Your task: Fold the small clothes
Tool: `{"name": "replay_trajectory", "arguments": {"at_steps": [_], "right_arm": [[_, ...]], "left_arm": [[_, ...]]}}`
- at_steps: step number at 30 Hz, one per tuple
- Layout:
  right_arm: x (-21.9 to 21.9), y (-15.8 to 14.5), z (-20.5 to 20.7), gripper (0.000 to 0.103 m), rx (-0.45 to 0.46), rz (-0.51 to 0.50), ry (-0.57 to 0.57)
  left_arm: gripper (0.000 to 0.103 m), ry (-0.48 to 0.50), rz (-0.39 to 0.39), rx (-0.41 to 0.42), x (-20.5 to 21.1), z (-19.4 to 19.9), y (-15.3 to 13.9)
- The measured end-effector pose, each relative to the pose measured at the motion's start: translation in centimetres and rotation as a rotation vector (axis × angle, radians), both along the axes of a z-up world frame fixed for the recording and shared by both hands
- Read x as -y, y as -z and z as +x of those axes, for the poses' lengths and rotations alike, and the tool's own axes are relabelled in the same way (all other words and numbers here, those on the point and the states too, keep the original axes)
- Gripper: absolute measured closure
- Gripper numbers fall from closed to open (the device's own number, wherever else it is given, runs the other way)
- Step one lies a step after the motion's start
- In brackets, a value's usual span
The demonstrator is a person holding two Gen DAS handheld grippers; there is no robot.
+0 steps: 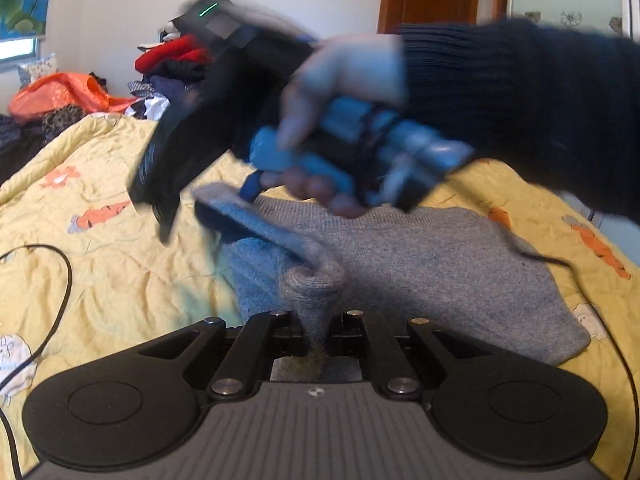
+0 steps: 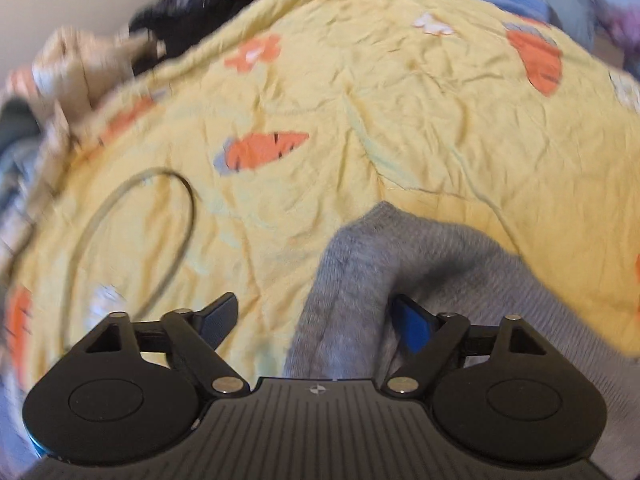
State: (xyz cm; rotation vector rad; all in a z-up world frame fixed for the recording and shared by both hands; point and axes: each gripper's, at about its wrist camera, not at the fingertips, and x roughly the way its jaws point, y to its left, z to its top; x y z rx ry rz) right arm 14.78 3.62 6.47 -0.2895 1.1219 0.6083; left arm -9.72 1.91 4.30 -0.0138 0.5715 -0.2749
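Yellow quilt (image 1: 100,264) printed with orange carrots is your work surface, and from your left wrist view a heap of other clothes (image 1: 168,68) waits at the far edge by the wall. The grey sweater (image 1: 420,264) lies spread on the quilt just ahead of you, soft knit, partly flat, with one sleeve or edge lifted and doubled back over the body. Your left gripper (image 1: 316,332) is closed tight on a bunched pinch of that knit, which rises in a cone from the jaws. Your right hand (image 1: 344,92) crosses above it, blurred, carrying the right gripper (image 1: 160,200). I judge the fold barely begun: one flap is coming over, nothing squared yet, and the pile remains. From your right wrist view, the same quilt fills the frame, a black cable (image 2: 176,208) looped on it. The sweater's rounded edge sits low between the parted jaws of the right gripper, and the pads do not press on it; it holds nothing.
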Motion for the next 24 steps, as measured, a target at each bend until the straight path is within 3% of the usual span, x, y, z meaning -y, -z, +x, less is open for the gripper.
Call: {"name": "replay_trajectory", "arguments": {"at_steps": [1, 3, 6, 10, 13, 16, 20, 22, 24], "right_arm": [[-0.4, 0.6, 0.1, 0.053, 0.016, -0.058, -0.02], [0.3, 1.3, 0.3, 0.075, 0.038, -0.112, -0.044], [3.0, 0.3, 0.1, 0.083, 0.05, -0.025, -0.041], [10.0, -2.5, 0.1, 0.085, 0.044, 0.176, 0.016], [17.7, -4.7, -0.8, 0.086, 0.047, 0.333, 0.098], [25.9, -5.5, -2.9, 0.086, 0.058, 0.42, 0.19], [34.7, -2.0, -5.4, 0.085, 0.028, 0.442, 0.356], [37.8, 1.2, -5.8, 0.073, -0.035, 0.476, 0.47], [39.8, 4.1, -6.1, 0.057, -0.095, 0.55, 0.571]], "left_arm": [[0.097, 0.001, 0.003, -0.001, 0.0, 0.1, 0.1], [0.097, -0.001, 0.007, -0.004, -0.1, 0.3, 0.0], [0.097, 0.014, 0.004, 0.007, 0.1, -0.1, -0.6], [0.097, 0.102, 0.007, 0.05, 2.5, -0.7, -2.6], [0.097, 0.215, -0.013, 0.091, 5.9, -1.1, -4.2], [0.097, 0.344, -0.031, 0.085, 10.4, -1.3, -4.3], [0.097, 0.476, 0.013, -0.002, 16.4, -1.3, -0.8], [0.097, 0.516, 0.074, -0.057, 18.8, -1.4, 1.4], [0.097, 0.521, 0.138, -0.05, 19.9, -1.9, 2.4]]}}
